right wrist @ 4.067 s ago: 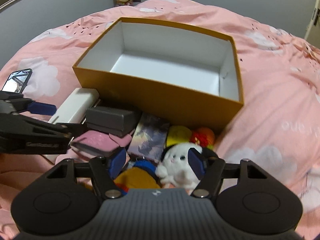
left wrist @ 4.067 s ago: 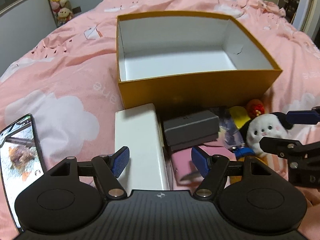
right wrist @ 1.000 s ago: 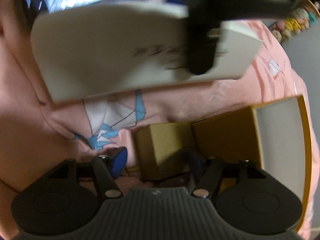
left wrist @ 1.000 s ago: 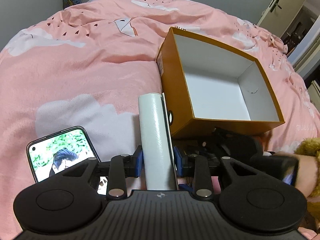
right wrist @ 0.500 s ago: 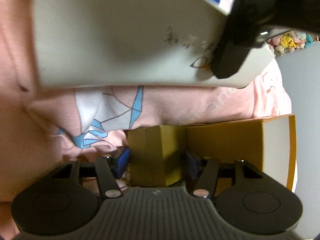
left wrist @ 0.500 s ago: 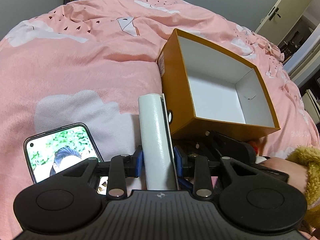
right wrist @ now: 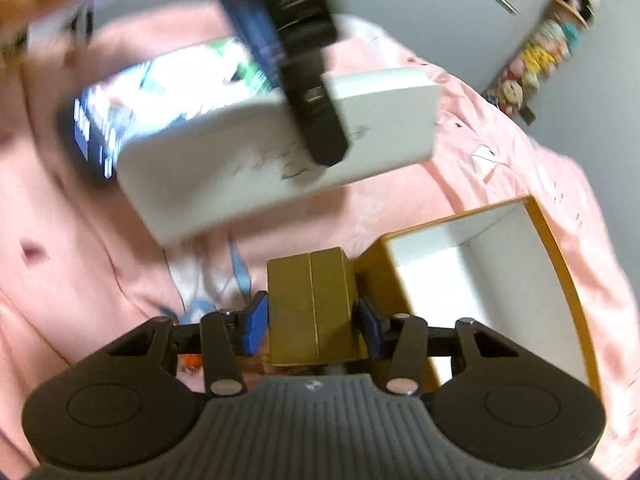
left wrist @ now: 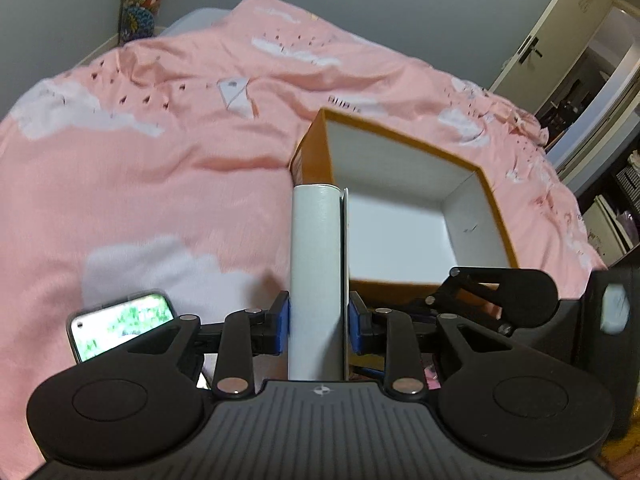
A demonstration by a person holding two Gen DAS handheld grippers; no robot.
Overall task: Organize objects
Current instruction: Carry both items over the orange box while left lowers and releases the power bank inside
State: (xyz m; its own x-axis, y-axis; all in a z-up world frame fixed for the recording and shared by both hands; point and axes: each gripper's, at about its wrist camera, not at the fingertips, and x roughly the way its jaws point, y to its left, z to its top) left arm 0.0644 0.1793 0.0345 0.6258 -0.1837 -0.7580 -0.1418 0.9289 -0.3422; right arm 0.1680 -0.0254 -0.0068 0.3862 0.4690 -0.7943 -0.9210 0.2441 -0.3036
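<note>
Left wrist view, nearest first: my left gripper (left wrist: pixel 319 326) has both blue pads pressed against the sides of the white box (left wrist: pixel 316 268), which stands on edge between them and runs forward away from the camera. Its jaws have just been closing a little further on that box. Just left of the gripper, a phone (left wrist: pixel 120 326) lies on the pink duvet (left wrist: pixel 160 168) with its screen lit. To the right I see the right gripper's black linkage (left wrist: pixel 496 296) close alongside. Beyond the white box's far end sits the open orange box (left wrist: pixel 492 196), white inside, nothing visible in it.

Right wrist view: my right gripper (right wrist: pixel 310 324) holds a small olive-gold box (right wrist: pixel 312 308) between its pads, touching on both sides; the jaws have just been closing onto it. The orange box (right wrist: pixel 560 240) lies just beyond and right. Above, blurred, the left gripper's finger (right wrist: pixel 304 80) crosses the white box (right wrist: pixel 280 144). Plush toys (right wrist: pixel 532 60) hang at the far wall.
</note>
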